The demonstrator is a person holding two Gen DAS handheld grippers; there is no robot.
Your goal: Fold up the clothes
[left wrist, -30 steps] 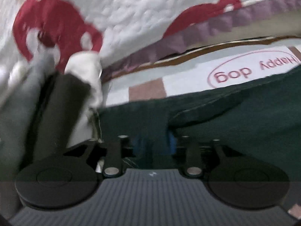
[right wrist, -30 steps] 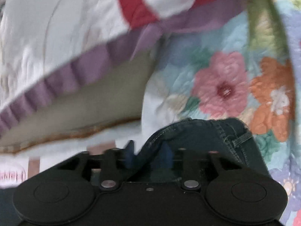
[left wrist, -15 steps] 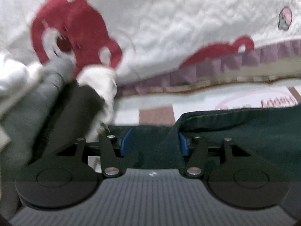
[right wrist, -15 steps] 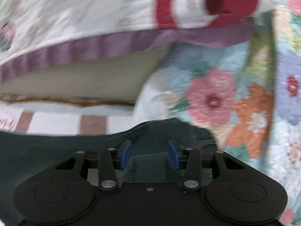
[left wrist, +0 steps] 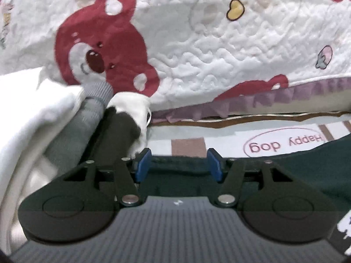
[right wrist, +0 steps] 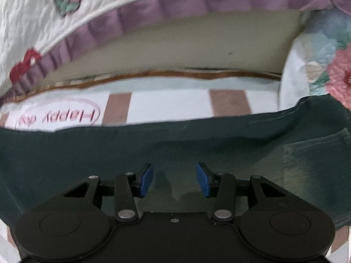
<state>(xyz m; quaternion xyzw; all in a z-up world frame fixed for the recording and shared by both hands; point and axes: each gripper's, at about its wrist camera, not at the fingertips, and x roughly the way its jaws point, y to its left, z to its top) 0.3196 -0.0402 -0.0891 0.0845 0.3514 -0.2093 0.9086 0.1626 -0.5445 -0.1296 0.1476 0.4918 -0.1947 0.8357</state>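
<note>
A dark blue-green pair of jeans (right wrist: 153,144) lies spread flat on the striped mat, with a back pocket (right wrist: 316,153) at the right. My right gripper (right wrist: 174,179) hovers over the middle of the jeans. It is open, and nothing is pinched between its blue pads (right wrist: 146,180). In the left wrist view the jeans (left wrist: 296,166) reach in from the right. Their edge runs just beyond my left gripper (left wrist: 178,164). The left jaws are opening. The cloth lies under them and the pads (left wrist: 143,164) do not press on it.
A pile of clothes sits at the left: a white garment (left wrist: 33,127), a grey knit (left wrist: 92,109) and a dark piece (left wrist: 119,135). A white quilt with a red bear (left wrist: 98,43) and a purple frill (right wrist: 153,11) hangs behind. A "Happy dog" mat (left wrist: 285,145) lies underneath. A floral quilt (right wrist: 337,74) is at the right.
The left jaws spread wide and let go of the jeans fold, and that gripper rose. The right gripper left the waistband by the floral quilt and slid left over the flattened jeans.
</note>
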